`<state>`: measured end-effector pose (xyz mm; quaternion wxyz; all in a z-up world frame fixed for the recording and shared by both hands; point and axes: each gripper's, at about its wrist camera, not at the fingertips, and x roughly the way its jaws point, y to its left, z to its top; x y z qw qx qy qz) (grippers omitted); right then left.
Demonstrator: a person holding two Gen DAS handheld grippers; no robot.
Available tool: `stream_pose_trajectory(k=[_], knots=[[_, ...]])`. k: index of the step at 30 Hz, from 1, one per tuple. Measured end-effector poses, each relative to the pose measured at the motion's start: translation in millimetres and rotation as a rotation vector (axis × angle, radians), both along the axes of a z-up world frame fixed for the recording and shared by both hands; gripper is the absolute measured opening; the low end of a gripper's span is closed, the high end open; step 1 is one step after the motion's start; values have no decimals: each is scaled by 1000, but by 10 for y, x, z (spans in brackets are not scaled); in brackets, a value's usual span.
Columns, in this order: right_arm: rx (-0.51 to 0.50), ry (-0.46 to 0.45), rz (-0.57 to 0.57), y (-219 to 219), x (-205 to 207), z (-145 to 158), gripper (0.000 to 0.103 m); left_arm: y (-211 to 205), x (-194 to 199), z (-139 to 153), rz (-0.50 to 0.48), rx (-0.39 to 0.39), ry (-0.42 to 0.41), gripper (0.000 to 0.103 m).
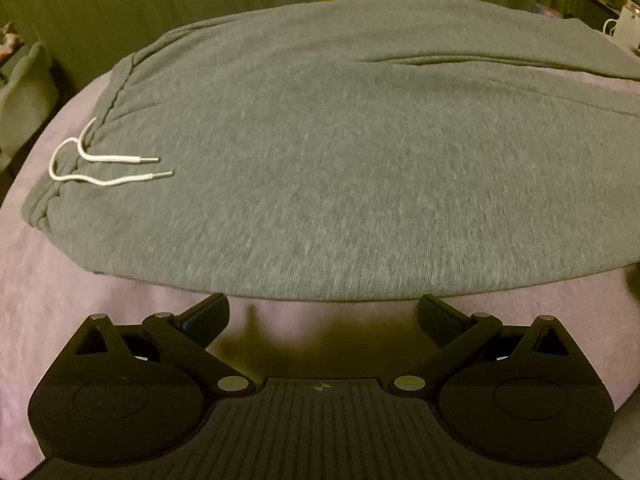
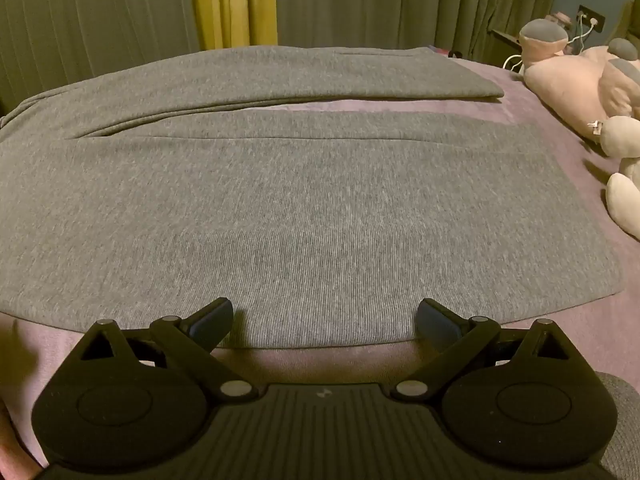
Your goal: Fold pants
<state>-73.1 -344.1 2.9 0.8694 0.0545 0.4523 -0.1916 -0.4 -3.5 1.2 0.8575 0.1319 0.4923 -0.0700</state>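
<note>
The grey pants (image 1: 320, 152) lie spread flat on a pink-purple bed cover (image 1: 80, 320), directly ahead of both claws. The left claw (image 1: 323, 312) has its jaws wide apart and holds nothing; its fingertips are just beside the near edge of the pants, and I cannot tell whether they touch the cloth. Ahead of it and to its left is the waistband, with the white drawstring (image 1: 104, 168) lying loose on top of the fabric. The right claw (image 2: 325, 318) is also wide and holds nothing; the near hem side of the closer leg lies between its fingertips, which seem to be at the edge or slightly over it. Farther ahead of this claw the second leg (image 2: 320, 76) lies beside the first one, with a narrow strip of bed cover between them. To the right of the right claw, well apart from the pants, some plush toys (image 2: 580, 80) rest on the bed. In my judgement the folding is not started: both legs are still side by side and full length. What is left is to lay one leg over the other, and then to fold the length.
</note>
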Motion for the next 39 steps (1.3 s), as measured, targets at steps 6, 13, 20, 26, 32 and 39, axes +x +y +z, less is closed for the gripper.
stream_pose_trajectory(k=[6, 13, 20, 26, 32, 39], knots=[[-1, 0, -1, 4, -5, 1, 99, 6, 13, 4, 0, -1, 1, 103], [-3, 1, 0, 3, -1, 0, 99, 1, 21, -4, -2, 4, 1, 103], [-4, 2, 0, 3, 1, 2, 99, -1, 22, -12, 0, 6, 3, 103], [-5, 3, 0, 12, -7, 6, 99, -4, 19, -22, -2, 12, 2, 103], [-3, 4, 0, -6, 6, -7, 99, 0, 16, -35, 0, 14, 5, 103], [-4, 6, 0, -14, 0, -13, 99, -4, 14, -39, 5, 17, 10, 103]])
